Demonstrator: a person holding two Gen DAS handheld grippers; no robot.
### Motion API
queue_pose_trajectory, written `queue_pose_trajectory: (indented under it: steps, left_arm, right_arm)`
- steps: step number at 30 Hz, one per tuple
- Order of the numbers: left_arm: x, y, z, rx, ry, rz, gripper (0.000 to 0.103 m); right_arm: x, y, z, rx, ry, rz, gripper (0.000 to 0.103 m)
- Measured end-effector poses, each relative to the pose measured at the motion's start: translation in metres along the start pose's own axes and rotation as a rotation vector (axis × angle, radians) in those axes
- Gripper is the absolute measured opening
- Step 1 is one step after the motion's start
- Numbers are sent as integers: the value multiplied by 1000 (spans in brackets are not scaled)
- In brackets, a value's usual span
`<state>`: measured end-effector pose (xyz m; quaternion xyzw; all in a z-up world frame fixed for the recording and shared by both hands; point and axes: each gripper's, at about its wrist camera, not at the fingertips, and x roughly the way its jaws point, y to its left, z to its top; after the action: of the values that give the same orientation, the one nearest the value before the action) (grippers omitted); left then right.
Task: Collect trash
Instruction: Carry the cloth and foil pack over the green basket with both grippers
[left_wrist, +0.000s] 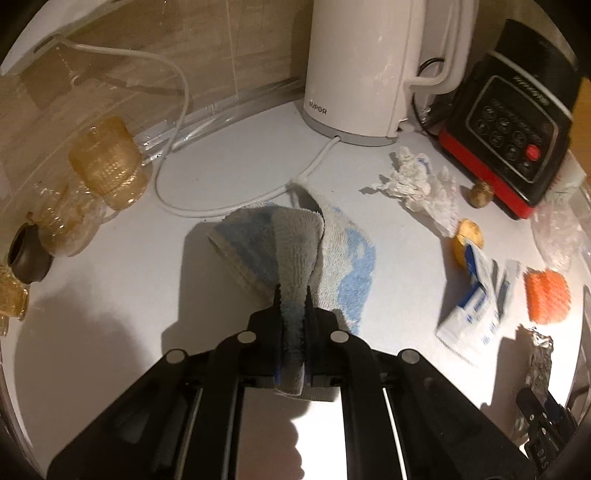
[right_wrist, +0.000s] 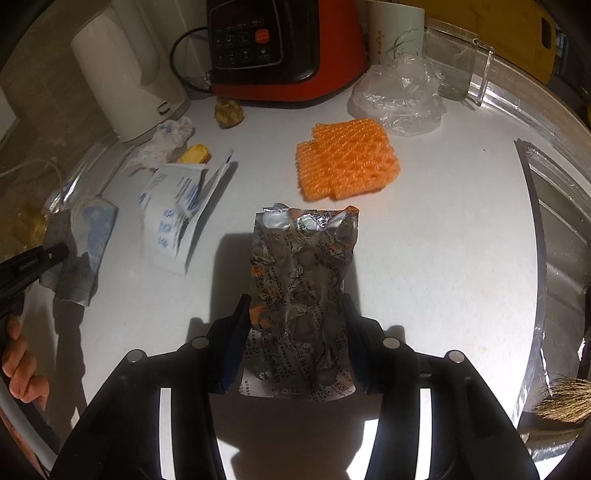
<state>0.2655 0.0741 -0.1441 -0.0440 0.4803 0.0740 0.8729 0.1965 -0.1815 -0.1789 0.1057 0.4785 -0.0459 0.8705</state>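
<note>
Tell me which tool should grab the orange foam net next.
Neither is free, but right is likelier. The right tool is shut on the blister pack, with the foam net just beyond. The left tool is shut on the cloth, further off.

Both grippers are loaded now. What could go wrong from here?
1. The right gripper holds the foil blister pack only by its thin crumpled edges; it may buckle and slip out.
2. The cloth in the left gripper drapes near the kettle cord; dragging it could snag the cord.
</note>
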Motion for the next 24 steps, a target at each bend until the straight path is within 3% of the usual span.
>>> queue_pose_trajectory:
  steps: [10,15,24]
  left_arm:
    - [-65,5,-55,53,-14,-113,7]
    - [-111,-3,-98,141,-19,-185,7]
    - [-177,-36,-192,302,85,-376,7]
  right_arm:
    - [-65,-10,-52,-36,-10,83,48]
    - [-110,-23,-94,-53,-19,103,48]
    - [-158,-53,-176,-68,28,97,48]
